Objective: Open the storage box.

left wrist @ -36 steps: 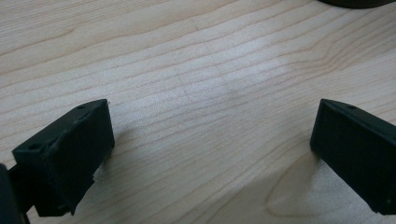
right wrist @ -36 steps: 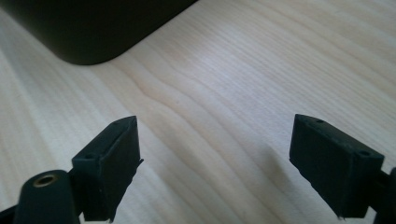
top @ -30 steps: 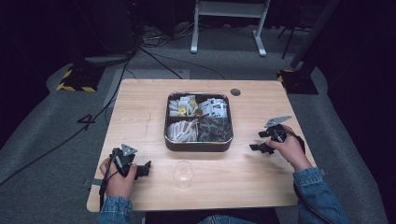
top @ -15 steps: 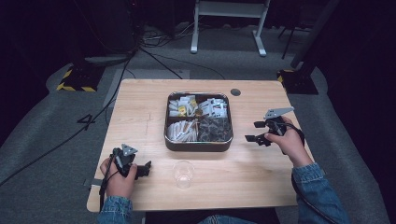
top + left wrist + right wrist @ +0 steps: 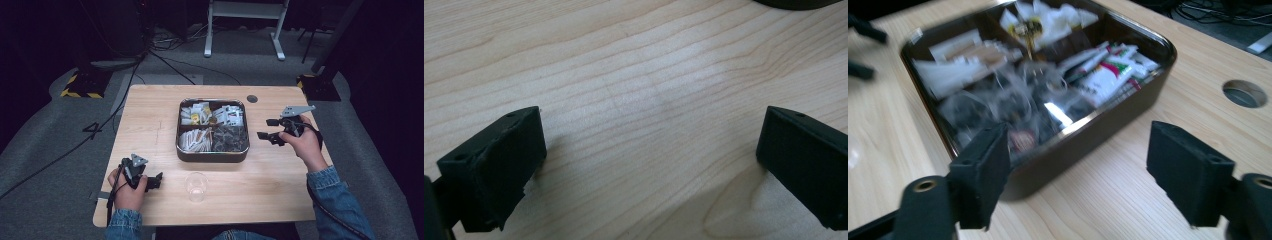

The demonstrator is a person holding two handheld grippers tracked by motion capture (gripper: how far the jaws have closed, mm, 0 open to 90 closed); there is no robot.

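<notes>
Right claw (image 5: pixel 268 129) lifted off worktop (image 5: pixel 150 115), jaws narrowing, empty, at tin's (image 5: pixel 212 153) 3 o'clock; approach beginning. Left claw (image 5: pixel 156 181) apart, idle.

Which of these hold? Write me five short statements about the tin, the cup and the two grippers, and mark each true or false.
1. The tin sits on the table with packets in its compartments. True.
2. The clear cup stands inside the tin. False: it stands on the table, nearer the person than the tin.
3. The right gripper holds a packet. False: its fingers are apart with nothing between them, having just been closing a little.
4. The left gripper is open over bare wood. True.
5. The right gripper is to the left of the tin. False: it is to the tin's right.
</notes>
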